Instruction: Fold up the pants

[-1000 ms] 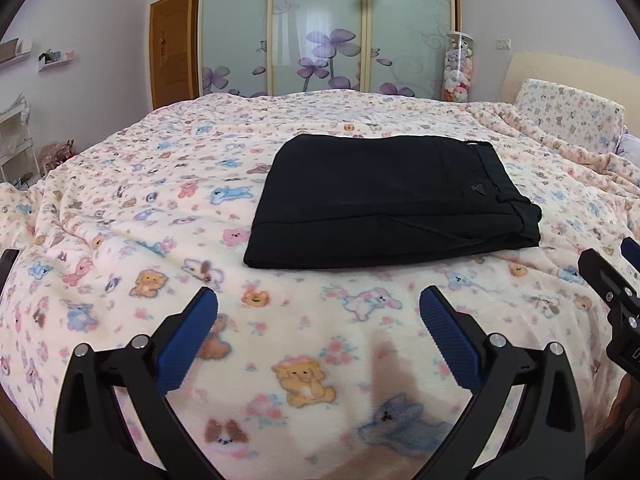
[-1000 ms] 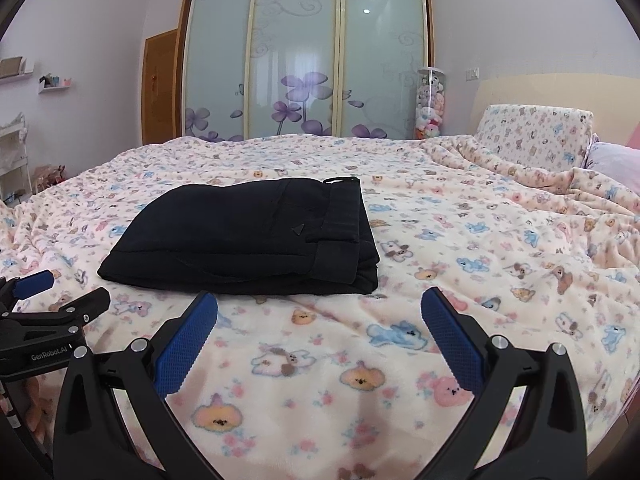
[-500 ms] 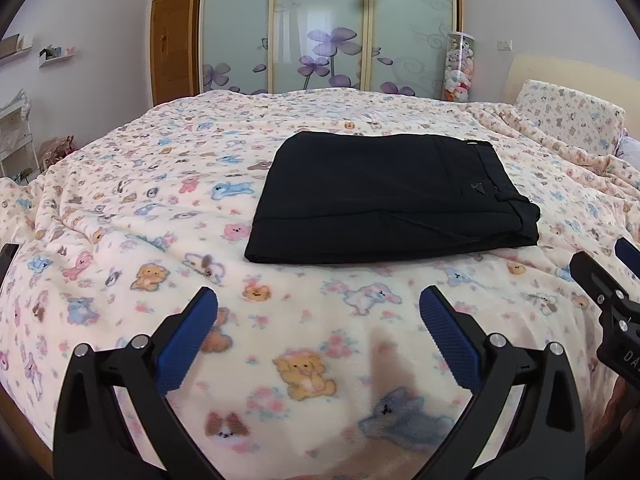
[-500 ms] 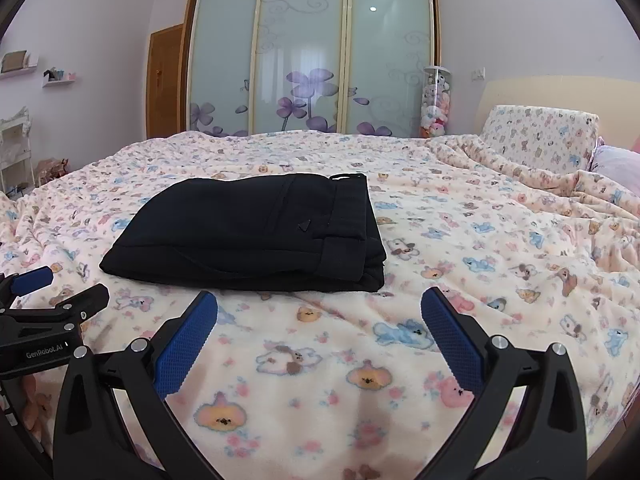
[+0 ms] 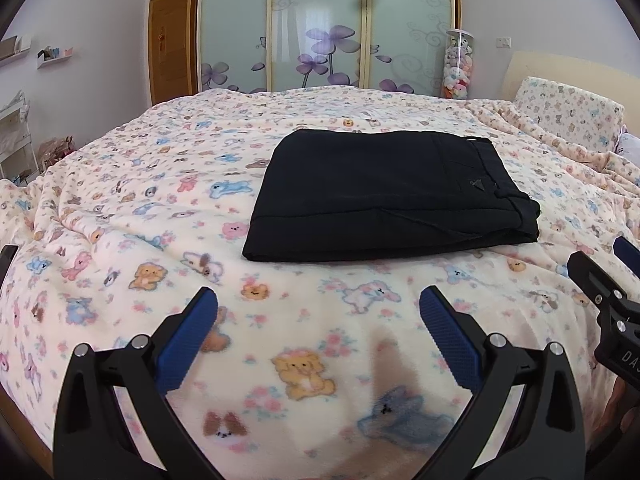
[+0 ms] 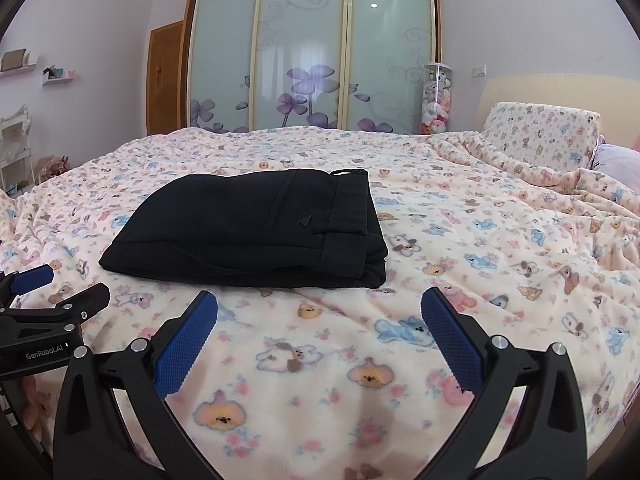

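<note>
The left claw [image 5: 318, 332] and the right claw [image 6: 319, 332] hover low over the bed, jaws spread wide, gripping nothing. Ahead of both and apart from them, the folded black fabric pants [image 5: 384, 196] lie flat on the cartoon-animal fleece blanket [image 6: 460, 240].

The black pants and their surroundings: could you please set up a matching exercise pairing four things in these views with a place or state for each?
Things:
1. black pants
2. left tongs
3. clear tube of plush toys
4. printed pillow

Places or states:
A. upright on the floor beside the wardrobe's sliding doors
B. folded into a flat rectangle in the middle of the blanket
C. propped against the headboard
D. open, holding nothing, over the blanket's near edge

Pairs: 1-B, 2-D, 3-A, 4-C
</note>
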{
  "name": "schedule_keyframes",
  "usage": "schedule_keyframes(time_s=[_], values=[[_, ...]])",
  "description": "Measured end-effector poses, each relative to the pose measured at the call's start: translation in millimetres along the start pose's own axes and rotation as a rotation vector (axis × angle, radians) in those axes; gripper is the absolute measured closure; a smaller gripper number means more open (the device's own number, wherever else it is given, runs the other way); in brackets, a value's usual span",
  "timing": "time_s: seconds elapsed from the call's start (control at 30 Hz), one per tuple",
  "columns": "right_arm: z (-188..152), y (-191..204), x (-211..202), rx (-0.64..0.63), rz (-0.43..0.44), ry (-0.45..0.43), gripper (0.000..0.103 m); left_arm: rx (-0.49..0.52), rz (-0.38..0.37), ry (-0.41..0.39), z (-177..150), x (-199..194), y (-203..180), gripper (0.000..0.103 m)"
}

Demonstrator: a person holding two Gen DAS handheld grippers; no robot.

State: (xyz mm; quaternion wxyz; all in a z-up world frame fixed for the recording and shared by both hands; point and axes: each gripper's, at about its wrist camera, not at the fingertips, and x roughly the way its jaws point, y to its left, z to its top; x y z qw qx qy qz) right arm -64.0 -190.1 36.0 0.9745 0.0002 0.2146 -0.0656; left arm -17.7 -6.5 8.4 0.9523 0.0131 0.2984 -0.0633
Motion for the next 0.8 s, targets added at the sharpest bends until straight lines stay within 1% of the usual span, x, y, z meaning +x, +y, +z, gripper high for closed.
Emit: schedule_keyframes(time_s=[0.8], values=[[-3.4,0.5,3.0,-0.002,0.003,0.008,0.001,0.025,-0.005,-0.002,-1.4,0.8,-3.1,0.002]])
